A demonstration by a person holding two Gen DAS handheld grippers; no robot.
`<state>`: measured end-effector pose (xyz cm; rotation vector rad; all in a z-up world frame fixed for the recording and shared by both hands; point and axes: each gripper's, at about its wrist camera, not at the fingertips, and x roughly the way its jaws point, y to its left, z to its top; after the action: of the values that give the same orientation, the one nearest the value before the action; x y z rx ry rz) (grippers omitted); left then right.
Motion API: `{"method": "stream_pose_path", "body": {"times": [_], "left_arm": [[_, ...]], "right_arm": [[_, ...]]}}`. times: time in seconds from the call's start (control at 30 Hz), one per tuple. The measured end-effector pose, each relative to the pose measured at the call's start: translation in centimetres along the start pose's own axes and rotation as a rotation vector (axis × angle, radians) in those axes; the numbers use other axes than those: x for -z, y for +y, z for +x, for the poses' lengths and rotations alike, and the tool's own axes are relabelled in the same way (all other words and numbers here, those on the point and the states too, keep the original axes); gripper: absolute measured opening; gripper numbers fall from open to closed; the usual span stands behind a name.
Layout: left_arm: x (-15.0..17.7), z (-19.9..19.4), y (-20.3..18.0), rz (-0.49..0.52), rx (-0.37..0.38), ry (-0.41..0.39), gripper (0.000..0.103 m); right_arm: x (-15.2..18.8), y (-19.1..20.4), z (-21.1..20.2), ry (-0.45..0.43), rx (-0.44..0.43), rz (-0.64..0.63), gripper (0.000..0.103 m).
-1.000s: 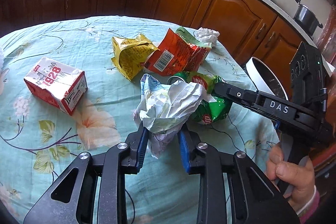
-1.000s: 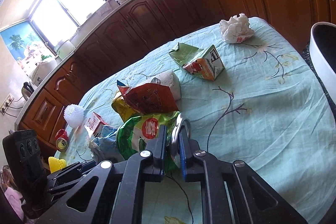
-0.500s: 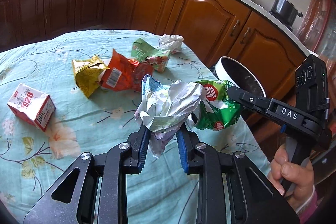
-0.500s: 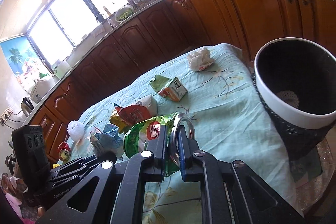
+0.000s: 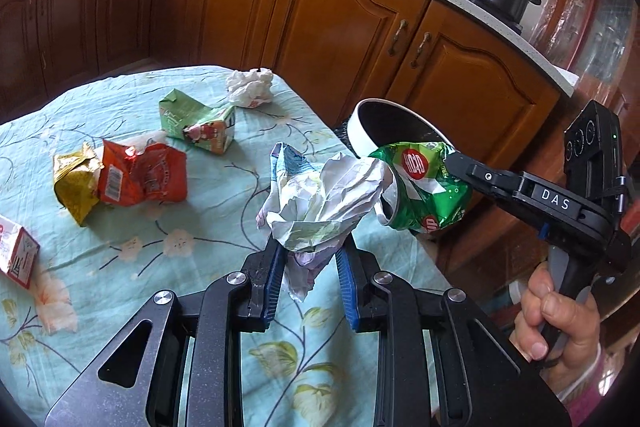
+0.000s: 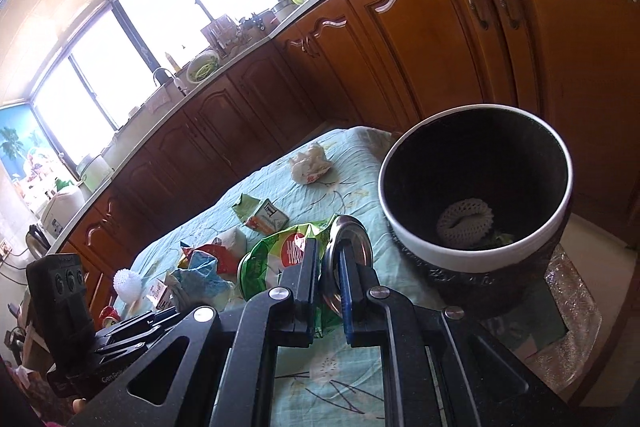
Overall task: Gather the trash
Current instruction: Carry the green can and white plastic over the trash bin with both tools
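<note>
Trash bin (image 6: pixel 412 247) | holds white foam net (image 6: pixel 466 223), green scrap

Floral-clothed table (image 5: pixel 208 223) bears crushed cartons (image 5: pixel 200 127), wrappers (image 5: pixel 142 179), crumpled tissue (image 5: pixel 250 87).

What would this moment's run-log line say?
left gripper: shut on paper wad | right gripper: shut on can | bin: nearby

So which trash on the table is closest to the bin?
The white crumpled paper ball at the table's far corner; the green carton and the wrappers lie farther from the bin.
</note>
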<state>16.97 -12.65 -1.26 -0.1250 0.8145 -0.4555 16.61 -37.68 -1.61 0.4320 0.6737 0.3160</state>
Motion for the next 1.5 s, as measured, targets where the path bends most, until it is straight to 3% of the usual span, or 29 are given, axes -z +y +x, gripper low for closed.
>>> {"method": "stream_pose_path", "body": {"times": [0.7,1.13,1.5], "left_arm": [[-4.4,5.8,-7.7,0.141,0.088,0.047,0.024],[-8.3,11.5,-11.7,0.214,0.092,0.119,0.024],[-9.0,15.8,-12.3,0.224,0.069,0.197,0.024]], "right_arm": [[-4.3,-7.7,-1.9,-0.089,0.143,0.065,0.009],[-6.6,-11.0,0.2,-0.058,0.222,0.053,0.009],[-7.2,-12.2,2.3,-0.008,0.27,0.007,0.009]]}}
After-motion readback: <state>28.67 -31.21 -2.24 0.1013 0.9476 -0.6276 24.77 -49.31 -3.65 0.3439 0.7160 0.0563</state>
